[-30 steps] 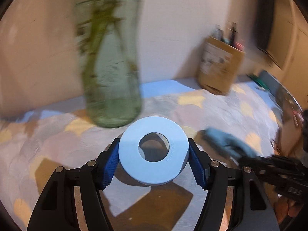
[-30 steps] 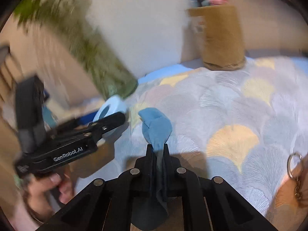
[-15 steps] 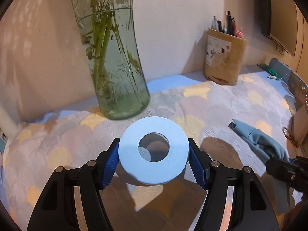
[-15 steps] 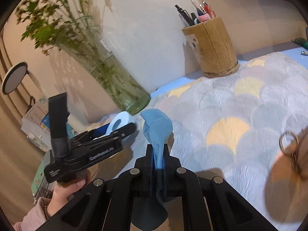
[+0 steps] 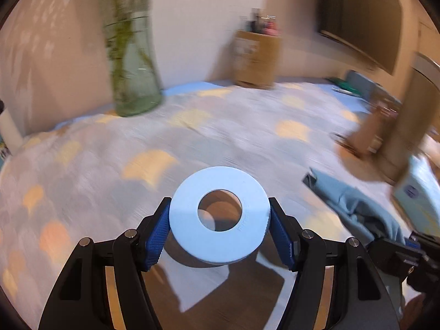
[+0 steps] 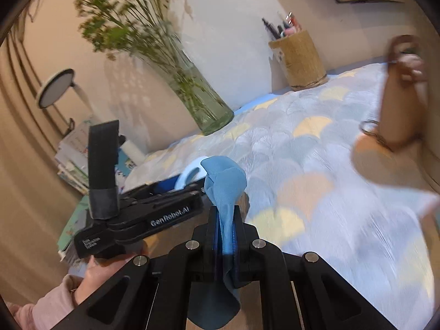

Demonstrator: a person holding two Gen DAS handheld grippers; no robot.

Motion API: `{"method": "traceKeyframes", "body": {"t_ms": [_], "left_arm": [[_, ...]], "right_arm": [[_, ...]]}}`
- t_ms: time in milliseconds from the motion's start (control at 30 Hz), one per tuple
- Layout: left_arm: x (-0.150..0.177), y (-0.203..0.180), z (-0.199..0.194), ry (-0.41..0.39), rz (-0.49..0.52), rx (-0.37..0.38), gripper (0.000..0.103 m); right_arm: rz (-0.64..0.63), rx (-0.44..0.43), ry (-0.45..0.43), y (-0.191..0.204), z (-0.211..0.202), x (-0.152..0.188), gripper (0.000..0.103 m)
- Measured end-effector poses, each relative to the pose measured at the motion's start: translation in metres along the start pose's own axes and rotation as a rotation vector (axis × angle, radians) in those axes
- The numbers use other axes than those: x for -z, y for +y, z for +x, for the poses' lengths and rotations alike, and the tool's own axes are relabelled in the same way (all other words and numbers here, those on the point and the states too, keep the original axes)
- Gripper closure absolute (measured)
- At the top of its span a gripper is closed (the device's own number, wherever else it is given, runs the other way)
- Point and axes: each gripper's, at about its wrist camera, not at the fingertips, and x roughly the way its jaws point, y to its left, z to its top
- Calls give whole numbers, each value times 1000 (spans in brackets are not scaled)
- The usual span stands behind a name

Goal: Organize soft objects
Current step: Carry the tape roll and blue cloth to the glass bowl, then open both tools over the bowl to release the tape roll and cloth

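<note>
Two soft things up in the air, both could drop

The big glass vase stands close and could get bumped; the blue cloth, squeezed in the right gripper, or the foam ring, pinched by the left gripper, could slip onto the worktop. Blur hides the brown thing.

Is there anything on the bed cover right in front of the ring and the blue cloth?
Nothing visible. The ring and blue cloth are each held in tongs, with open patterned cover ahead. The vase and pen cup stand far back.
</note>
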Motion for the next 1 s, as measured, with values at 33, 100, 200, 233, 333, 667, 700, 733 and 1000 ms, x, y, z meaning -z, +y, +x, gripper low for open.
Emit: {"method": "traceKeyframes", "body": {"t_ms": [33, 100, 200, 233, 333, 667, 700, 733, 1000], "left_arm": [[3, -11, -2, 1, 8, 11, 38], [6, -43, -9, 11, 27, 61, 38], [3, -94, -20, 14, 79, 141, 38], [2, -110, -24, 10, 104, 153, 38], [-4, -168, -42, -19, 205, 198, 38], [-89, -311, -91, -144, 299, 310, 37], [-97, -319, -91, -151, 294, 301, 37], [-109, -330, -88, -158, 281, 285, 37], [-181, -371, -29, -117, 157, 195, 37]], "right_arm": [[6, -5, -13, 0, -14, 6, 96], [13, 3, -39, -3, -39, 14, 96], [38, 35, -93, -15, -87, 24, 95], [45, 45, -106, -19, -99, 26, 96], [77, 97, -170, -39, -150, 25, 96], [122, 355, -370, -103, -283, -42, 96], [122, 395, -378, -111, -291, -54, 96], [123, 416, -385, -117, -296, -62, 96], [161, 541, -349, -185, -301, -134, 96]]}}
